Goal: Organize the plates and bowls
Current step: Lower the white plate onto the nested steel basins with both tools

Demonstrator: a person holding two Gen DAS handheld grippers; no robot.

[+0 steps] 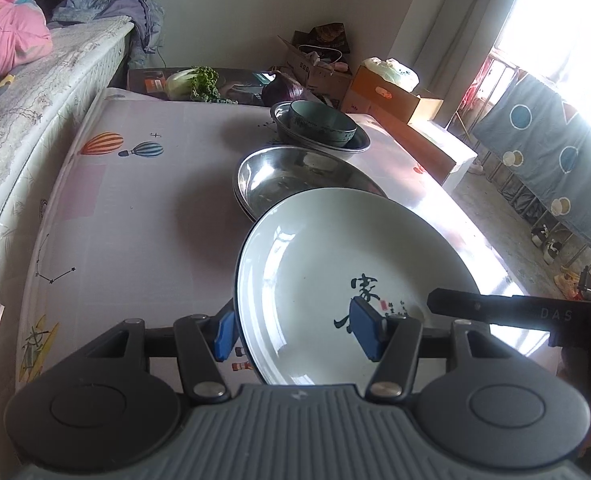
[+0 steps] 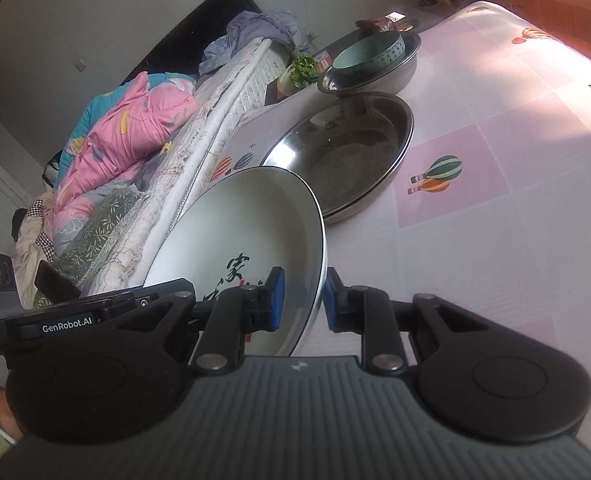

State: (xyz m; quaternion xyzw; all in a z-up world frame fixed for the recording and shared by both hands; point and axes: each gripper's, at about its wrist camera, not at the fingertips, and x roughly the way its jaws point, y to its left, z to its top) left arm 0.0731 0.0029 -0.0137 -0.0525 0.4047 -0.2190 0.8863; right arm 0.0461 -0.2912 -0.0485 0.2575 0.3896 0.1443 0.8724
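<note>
On the left side of the pink balloon-print tablecloth [image 1: 135, 208], beside the mattress edge, my left gripper [image 1: 299, 332] straddles the rim of the white ceramic plate with black calligraphy [image 1: 335, 264]. One blue pad sits just outside the plate's left rim and the other rests over its inner face near the characters. The gap between them is far wider than the rim, so I cannot tell whether they actually pinch it.

To the right, my right gripper [image 2: 301, 300] straddles the opposite rim of the same white plate [image 2: 231, 232]. Its left pad lies on the inside of the plate by the calligraphy and its right pad sits just outside the rim with a sliver of cloth showing between. I cannot tell whether this one grips either. The plate looks tilted, and its underside is hidden, so I cannot tell if it touches the cloth.

Just beyond the plate's far edge lie the wide shallow stainless steel dishes [image 1: 295, 176], two stacked, judging by the doubled rim in the right wrist view [image 2: 347, 152]. The plate's edge overlaps them in both views.

Further back a deeper steel bowl [image 1: 355, 144] holds a pale green ceramic bowl [image 1: 323, 122] nested inside it. Behind these, off the cloth, sit a leafy green vegetable [image 1: 199, 82] and a purple cabbage [image 1: 283, 88].
</note>
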